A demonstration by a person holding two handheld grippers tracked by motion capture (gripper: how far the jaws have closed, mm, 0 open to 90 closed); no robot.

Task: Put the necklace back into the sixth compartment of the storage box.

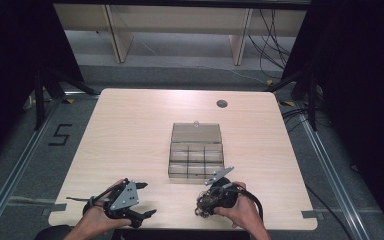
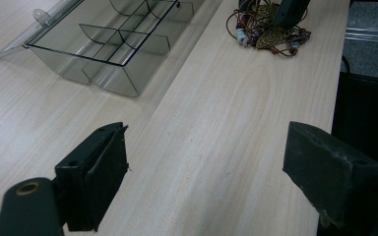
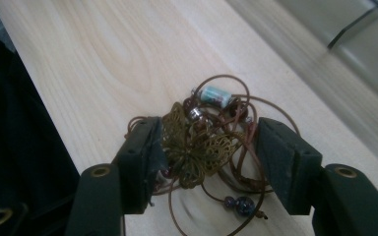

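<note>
My right tongs (image 3: 204,147) straddle tangled necklace (image 3: 211,142) near worktop (image 1: 130,130) front edge, jaws half open, left pad touching, not clamped. My left tongs (image 2: 204,172) wide open, empty.

Light wood table (image 1: 130,130); clear box (image 1: 196,156) w/ small sections sits near the middle, lid open & laid back; left gripper (image 1: 139,200) near the front edge, left of box; right gripper (image 1: 206,202) just in front of box, over a dark tangled necklace (image 1: 203,206).
</note>
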